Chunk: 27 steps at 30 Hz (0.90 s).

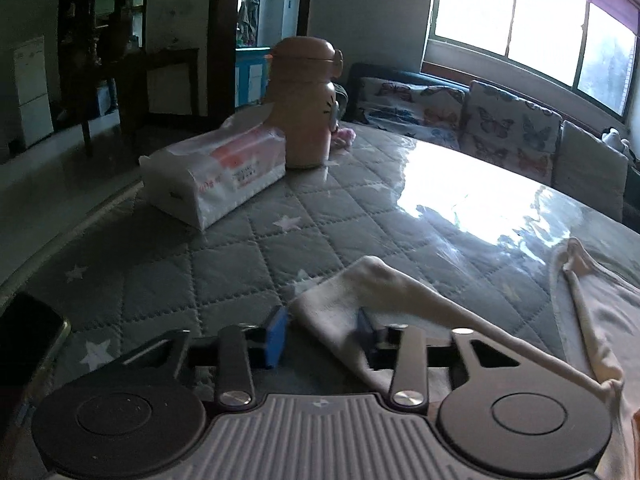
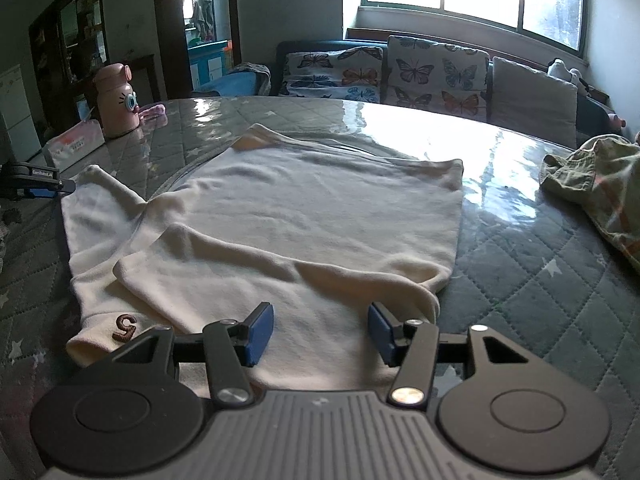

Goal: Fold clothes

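A cream white garment (image 2: 304, 216) lies spread on the quilted grey table cover (image 2: 540, 280), one sleeve folded across its front; a brown "5" (image 2: 125, 326) marks the near cuff. My right gripper (image 2: 320, 330) is open just above the garment's near edge. My left gripper (image 1: 322, 334) is open at the garment's left sleeve corner (image 1: 360, 292); the cloth lies over its right finger and between the jaws. The left gripper also shows in the right wrist view (image 2: 40, 186) at the far left, beside the sleeve.
A tissue pack (image 1: 216, 172) and a pink bottle (image 1: 306, 104) stand at the table's far left. A phone (image 1: 28, 360) lies at the near left edge. An olive plaid garment (image 2: 600, 192) lies crumpled at the right. A sofa with butterfly cushions (image 2: 400, 72) stands behind.
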Tool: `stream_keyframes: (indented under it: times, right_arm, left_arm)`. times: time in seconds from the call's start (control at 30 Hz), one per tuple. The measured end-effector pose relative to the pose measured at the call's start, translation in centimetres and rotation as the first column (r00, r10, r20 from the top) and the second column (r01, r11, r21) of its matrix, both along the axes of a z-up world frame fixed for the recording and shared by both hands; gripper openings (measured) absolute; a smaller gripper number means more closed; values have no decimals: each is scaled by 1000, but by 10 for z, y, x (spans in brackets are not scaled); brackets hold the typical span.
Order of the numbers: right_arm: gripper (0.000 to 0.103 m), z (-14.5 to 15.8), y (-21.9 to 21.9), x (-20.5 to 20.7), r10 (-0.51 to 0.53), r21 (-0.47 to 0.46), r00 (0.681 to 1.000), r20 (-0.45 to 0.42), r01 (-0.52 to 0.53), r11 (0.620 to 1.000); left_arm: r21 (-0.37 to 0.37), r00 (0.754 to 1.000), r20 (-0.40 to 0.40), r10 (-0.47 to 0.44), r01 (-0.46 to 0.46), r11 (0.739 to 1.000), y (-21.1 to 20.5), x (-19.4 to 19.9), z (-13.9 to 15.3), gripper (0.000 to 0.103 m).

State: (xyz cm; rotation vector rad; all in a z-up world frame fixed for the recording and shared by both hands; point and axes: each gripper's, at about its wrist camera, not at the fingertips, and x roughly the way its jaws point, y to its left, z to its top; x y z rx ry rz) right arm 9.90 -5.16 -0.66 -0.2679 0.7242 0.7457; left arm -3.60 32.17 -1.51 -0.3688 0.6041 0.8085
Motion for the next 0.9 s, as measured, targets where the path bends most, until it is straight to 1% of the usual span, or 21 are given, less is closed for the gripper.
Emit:
stream_keyframes:
  times: [0.03, 0.07, 0.1, 0.17, 0.27, 0.37, 0.43, 0.53, 0.63, 0.77, 0.83, 0.9]
  right_arm:
    - [53, 0, 0, 0, -1, 1, 1000, 0, 1, 1000]
    - [53, 0, 0, -1, -2, 1, 1000, 1, 2, 1000]
    - [53, 0, 0, -1, -4, 3, 1000, 0, 4, 1000]
    - [53, 2, -1, -2, -7, 9, 1000, 0, 7, 1000]
    - [53, 4, -3, -2, -14, 18, 1000, -1, 14, 1000]
    - [53, 5, -5, -3, -17, 27, 1000, -2, 17, 999]
    - [53, 6, -6, -3, -20, 35, 1000, -3, 20, 999]
    - [53, 8, -10, -4, -25, 49, 1000, -4, 25, 998]
    - [53, 10, -15, -4, -37, 65, 999, -3, 37, 997]
    - [53, 12, -21, -2, -52, 83, 999, -3, 52, 995]
    - [53, 13, -24, -1, -60, 92, 998, -5, 60, 994]
    - [53, 13, -28, 0, -71, 103, 997, -9, 72, 992]
  left_arm:
    - [0, 1000, 3, 4, -4, 1000, 1, 0, 0, 25]
    - [-5, 1000, 9, 4, -4, 1000, 2, -1, 0, 16]
    - [-15, 1000, 20, 4, -3, 1000, 3, -1, 0, 11]
    - [-20, 999, 42, 1, 0, 1000, 1, -3, 5, 8]
    - [-27, 996, 82, -23, 25, 999, -8, -3, 16, 7]
    - [-23, 987, 137, -87, 91, 996, -26, 0, 34, 6]
    - [-16, 974, 169, -152, 157, 988, -44, 6, 46, 6]
    - [-2, 945, 209, -250, 256, 967, -73, 16, 62, 6]
    - [7, 906, 246, -345, 354, 935, -101, 26, 76, 6]
    - [19, 842, 276, -463, 477, 879, -140, 42, 88, 6]
    - [18, 810, 285, -513, 531, 847, -160, 49, 89, 6]
    - [15, 782, 288, -552, 573, 820, -176, 56, 88, 6]
